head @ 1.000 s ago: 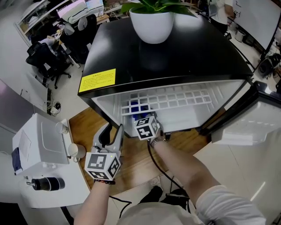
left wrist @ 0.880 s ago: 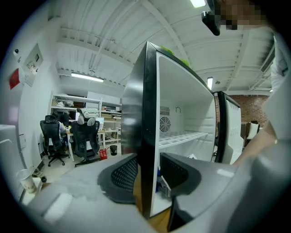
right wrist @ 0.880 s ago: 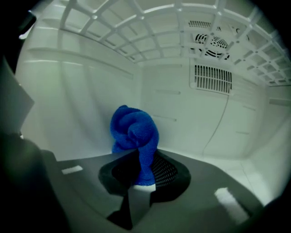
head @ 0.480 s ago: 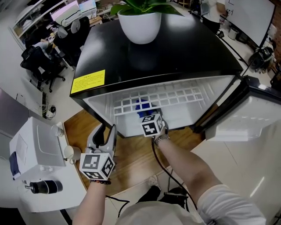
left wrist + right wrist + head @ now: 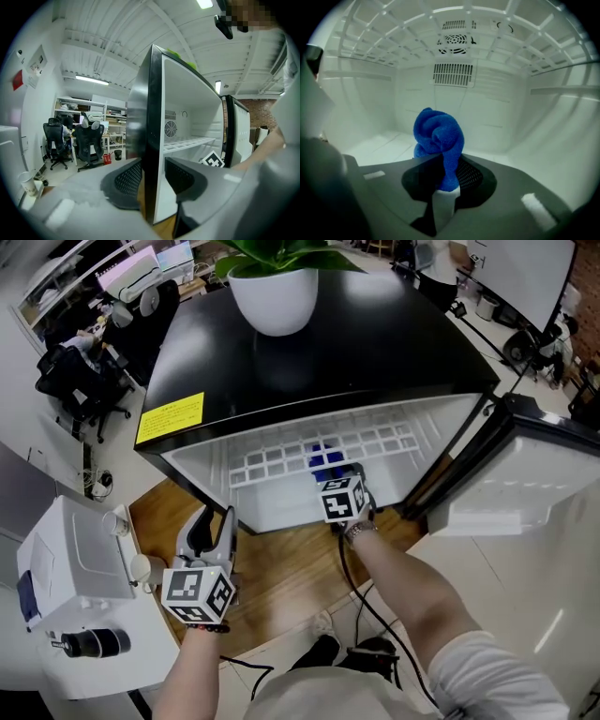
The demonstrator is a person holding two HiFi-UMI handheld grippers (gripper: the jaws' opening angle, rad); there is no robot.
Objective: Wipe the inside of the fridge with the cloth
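The small fridge (image 5: 328,352) has a black top and a white inside (image 5: 454,103), and its door (image 5: 525,474) stands open at the right. My right gripper (image 5: 445,173) reaches into the lower compartment and is shut on a bunched blue cloth (image 5: 438,136), which rises above the jaws just over the fridge floor. In the head view the cloth (image 5: 325,457) shows through the white wire shelf (image 5: 272,460), above the right gripper's marker cube (image 5: 343,498). My left gripper (image 5: 211,521) hangs outside the fridge's left front corner, open with nothing in it (image 5: 152,176).
A white plant pot (image 5: 272,292) stands on the fridge top. At the left a white machine (image 5: 66,577) and a paper cup (image 5: 141,568) sit on a white table. Wooden floor (image 5: 281,568) lies in front of the fridge. Office chairs (image 5: 75,371) stand further left.
My right gripper has slid to the right inside the fridge with the blue cloth in it. The left gripper has kept its place.
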